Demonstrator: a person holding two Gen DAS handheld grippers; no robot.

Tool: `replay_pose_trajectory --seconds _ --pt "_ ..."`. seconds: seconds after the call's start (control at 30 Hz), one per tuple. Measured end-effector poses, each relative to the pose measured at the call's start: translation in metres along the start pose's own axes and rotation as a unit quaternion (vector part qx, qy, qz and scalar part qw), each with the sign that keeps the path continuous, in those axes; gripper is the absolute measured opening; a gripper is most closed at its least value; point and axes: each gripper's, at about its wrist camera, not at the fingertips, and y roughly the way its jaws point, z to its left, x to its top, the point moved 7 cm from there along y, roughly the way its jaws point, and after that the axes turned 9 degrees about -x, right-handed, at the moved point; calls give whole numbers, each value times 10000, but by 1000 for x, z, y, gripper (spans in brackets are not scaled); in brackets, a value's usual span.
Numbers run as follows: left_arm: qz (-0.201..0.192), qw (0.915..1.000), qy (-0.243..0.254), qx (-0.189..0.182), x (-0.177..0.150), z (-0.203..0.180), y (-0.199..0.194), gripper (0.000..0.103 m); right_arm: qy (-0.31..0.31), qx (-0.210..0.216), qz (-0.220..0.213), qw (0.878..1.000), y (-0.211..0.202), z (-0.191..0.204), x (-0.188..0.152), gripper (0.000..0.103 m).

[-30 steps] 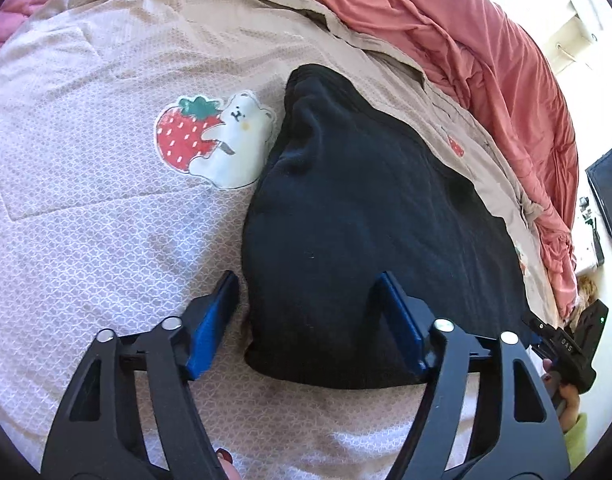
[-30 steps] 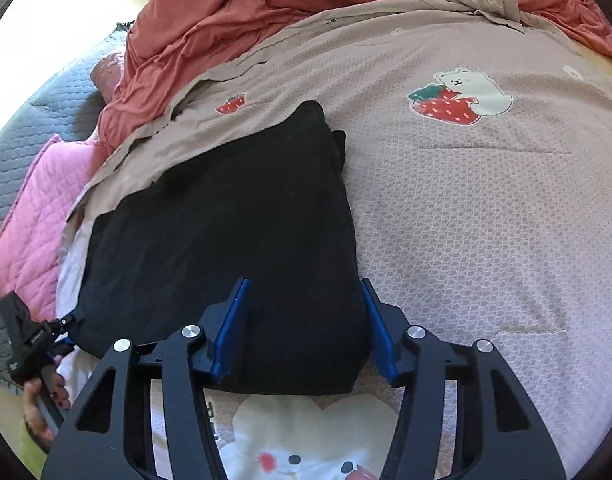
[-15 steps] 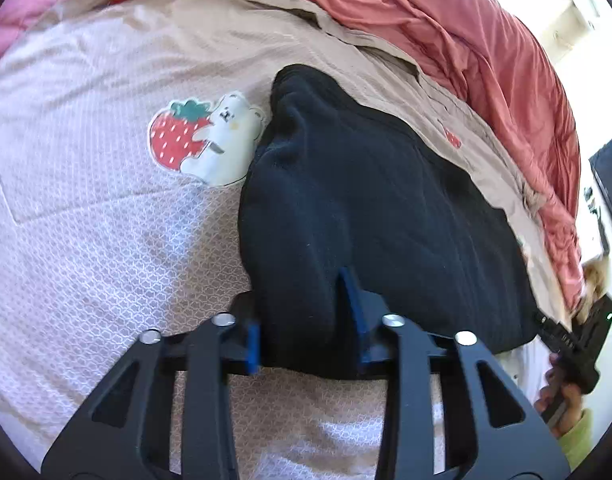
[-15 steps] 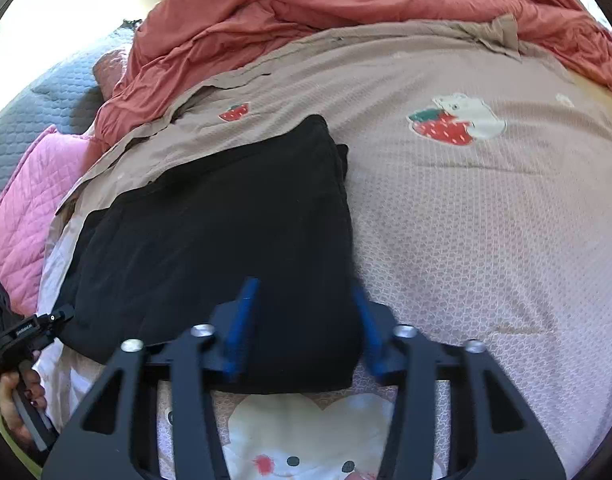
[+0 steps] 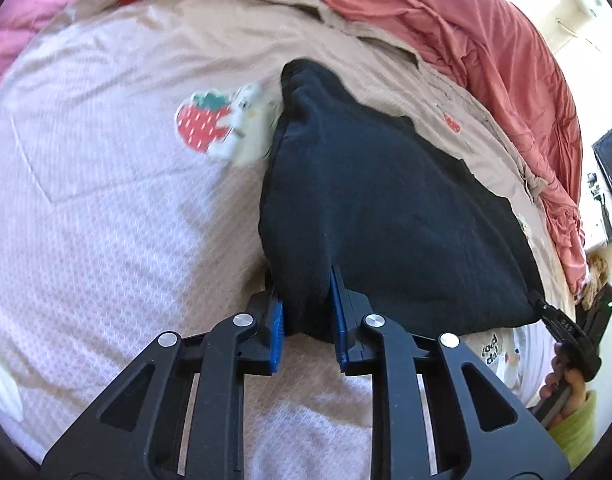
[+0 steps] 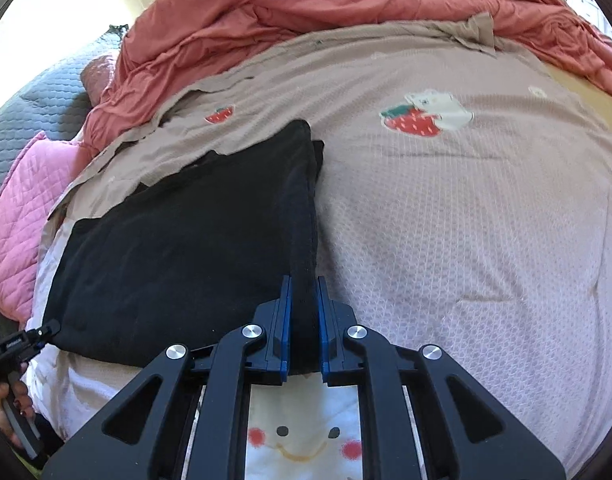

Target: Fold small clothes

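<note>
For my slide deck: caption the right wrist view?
Right gripper pinches the black garment's near corner on the strawberry-print bedspread.

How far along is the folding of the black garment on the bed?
Done: the black garment already lies doubled up in a flat block on the beige bedspread. In hand: the left gripper, still closing, and the right gripper each pinch a near corner. Left: lifting and folding it over; no new fold shows yet.

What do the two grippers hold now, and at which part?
Both hold the black garment by its near edge: the left gripper is closing on the near left corner, and the right gripper is shut on the near right corner.
</note>
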Motion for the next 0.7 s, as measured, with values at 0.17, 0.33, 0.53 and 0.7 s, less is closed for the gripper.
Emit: replay_pose_trajectory --seconds 0.17,0.33,0.53,0.7 --pt "-126 9997 93 -161 3 -5 -4 22 186 -45 180 9997 11 -8 -4 20" --pt "-49 9999 -48 -132 4 6 9 24 226 -120 167 9995 9 -11 -5 27" --pt "49 9991 -288 -293 -4 11 18 14 297 -194 318 9989 14 -16 -9 26" --pt "71 9997 -205 -96 -8 8 16 14 370 -270 361 9983 16 -21 -10 30"
